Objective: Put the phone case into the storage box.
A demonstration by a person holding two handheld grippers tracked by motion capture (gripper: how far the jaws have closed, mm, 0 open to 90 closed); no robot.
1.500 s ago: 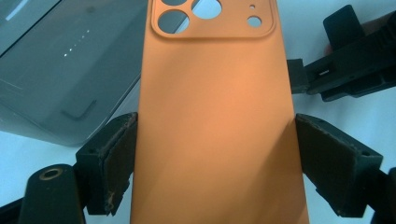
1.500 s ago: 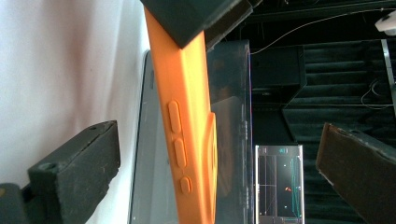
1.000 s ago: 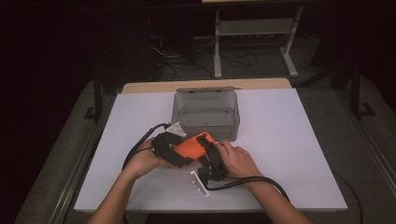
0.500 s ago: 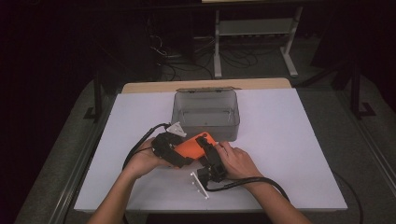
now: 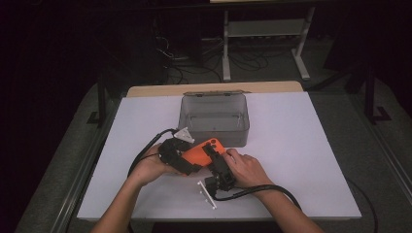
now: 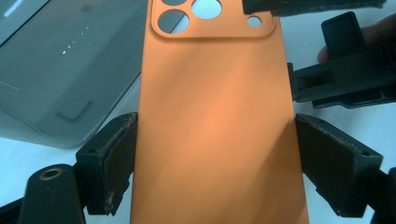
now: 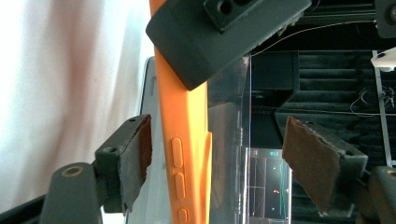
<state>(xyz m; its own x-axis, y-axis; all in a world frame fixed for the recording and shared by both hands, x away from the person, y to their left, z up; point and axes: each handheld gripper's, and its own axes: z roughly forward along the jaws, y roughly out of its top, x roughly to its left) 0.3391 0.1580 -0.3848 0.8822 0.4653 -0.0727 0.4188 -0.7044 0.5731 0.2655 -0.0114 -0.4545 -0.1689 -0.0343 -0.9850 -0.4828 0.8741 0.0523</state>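
Note:
An orange phone case (image 5: 199,151) is held just above the white table (image 5: 301,145), in front of a clear grey box (image 5: 214,119). My left gripper (image 5: 190,161) is shut on the case; in the left gripper view both pads press the long edges of the case (image 6: 215,93), camera cut-outs at the far end. My right gripper (image 5: 212,149) stands at the case's far end. In the right gripper view the case (image 7: 182,140) is edge-on with its side buttons showing, close to the left pad (image 7: 140,154), and my right gripper (image 7: 224,158) is open, its right pad well away.
The box stands open and empty behind the hands, its lid (image 5: 214,93) at the back edge. Black cables (image 5: 262,190) trail from both grippers over the table front. A white rack (image 5: 265,29) and floor cables lie beyond the table.

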